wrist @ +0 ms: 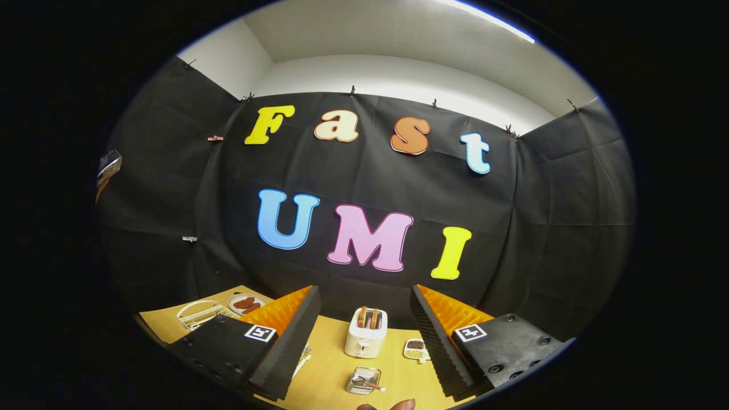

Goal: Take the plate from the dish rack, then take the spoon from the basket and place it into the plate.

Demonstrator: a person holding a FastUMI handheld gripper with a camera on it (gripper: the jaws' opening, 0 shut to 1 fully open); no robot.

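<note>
The plate (246, 303) lies flat on the wooden table (333, 364), off to the left beyond the left finger, with brown pieces of food on it. Just beside it, nearer the left finger, stands the white wire dish rack (200, 314); whether the two touch cannot be told. The spoon (369, 385) lies tilted in a small clear basket (363, 380), its handle end sticking out over the basket's right rim. That basket sits on the table between the two fingers, close in and low, well apart from the plate.

The gripper (364, 327) is held above the table with its fingers spread wide and nothing between them; neither finger touches anything. Each finger carries a square black-and-white marker on its top.

Just beyond the basket, between the fingers and further ahead, stands a white toaster (366, 332) with two slices of toast standing upright in its slots. To the right of the toaster, near the right finger, is a small divided dish (416, 349) holding dark and pale bits. A thin pale utensil (302, 361) lies on the table just beside the left finger; what kind it is cannot be told. Fingertips of a person's hand (393, 405) show at the near edge of the table, below the basket.
</note>
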